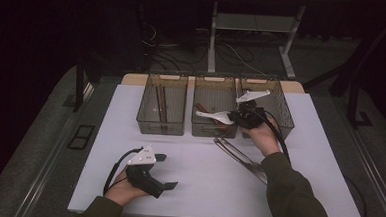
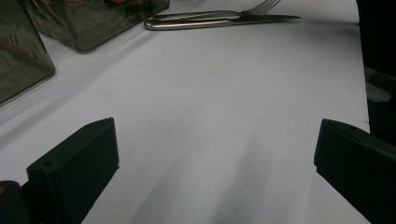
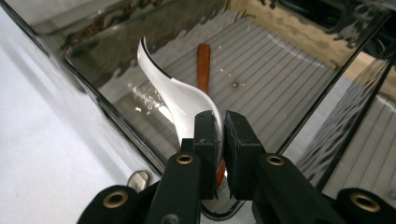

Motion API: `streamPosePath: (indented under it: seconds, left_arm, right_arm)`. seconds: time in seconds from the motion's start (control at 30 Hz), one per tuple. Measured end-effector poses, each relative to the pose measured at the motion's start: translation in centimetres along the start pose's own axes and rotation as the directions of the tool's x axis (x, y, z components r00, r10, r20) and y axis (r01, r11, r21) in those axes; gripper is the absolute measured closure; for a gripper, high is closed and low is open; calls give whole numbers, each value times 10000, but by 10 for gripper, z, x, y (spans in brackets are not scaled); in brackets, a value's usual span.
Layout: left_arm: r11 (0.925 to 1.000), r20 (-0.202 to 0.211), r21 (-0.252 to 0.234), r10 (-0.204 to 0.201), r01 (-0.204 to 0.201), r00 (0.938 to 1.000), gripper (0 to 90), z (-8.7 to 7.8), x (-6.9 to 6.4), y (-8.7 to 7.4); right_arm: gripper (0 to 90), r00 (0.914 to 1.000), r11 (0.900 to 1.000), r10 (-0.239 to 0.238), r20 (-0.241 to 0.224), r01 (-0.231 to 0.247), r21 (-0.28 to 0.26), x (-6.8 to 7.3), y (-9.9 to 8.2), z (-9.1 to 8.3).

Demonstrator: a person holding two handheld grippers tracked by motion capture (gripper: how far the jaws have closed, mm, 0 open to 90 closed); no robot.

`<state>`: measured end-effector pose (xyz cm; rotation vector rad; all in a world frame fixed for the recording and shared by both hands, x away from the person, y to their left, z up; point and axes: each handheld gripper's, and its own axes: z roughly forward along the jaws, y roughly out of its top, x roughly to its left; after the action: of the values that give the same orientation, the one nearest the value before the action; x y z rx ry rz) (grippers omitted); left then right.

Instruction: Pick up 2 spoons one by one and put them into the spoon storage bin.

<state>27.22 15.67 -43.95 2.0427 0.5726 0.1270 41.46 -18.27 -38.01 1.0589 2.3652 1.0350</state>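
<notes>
A white spoon (image 3: pixel 175 100) is pinched between the jaws of the right gripper (image 3: pixel 221 135), which press together on its handle end; the bowl of the spoon reaches up and away from the jaw tips. In the high view the spoon (image 1: pixel 215 116) sticks out to the left of the right gripper (image 1: pixel 240 116), over the middle bin (image 1: pixel 213 132). Beyond the jaws, on the ribbed floor of that bin, lies an orange-brown utensil (image 3: pixel 203 65). A second smoky bin (image 1: pixel 283 118) sits just past the jaws on their other side, and a third bin (image 1: pixel 161 127) stands further left, with dark sticks inside. On the white counter (image 1: pixel 197 179), near the right forearm, lies steel cutlery (image 1: pixel 241 156). The left gripper (image 1: pixel 170 171) rests low on the counter, its jaws spread wide with bare counter between them; far ahead of them lie a fork and knife (image 2: pixel 219 18).
</notes>
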Motion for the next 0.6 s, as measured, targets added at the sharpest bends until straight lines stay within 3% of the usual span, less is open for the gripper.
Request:
streamPosePath:
  seconds: [0.1,0.33,0.6]
  left_arm:
    - [10000,6,17,13,-13,10000,0,0,0,0]
    - [10000,18,-23,-28,28,10000,0,0,0,0]
    - [10000,0,5,-15,15,10000,0,0,0,0]
  right_arm:
    - [827,9999,9998,-97,-56,98,154,2,-1,3]
    - [738,9996,9993,101,-249,-110,-352,1,1,-1]
    - [628,9937,9949,604,-940,-676,-754,-1,1,-13]
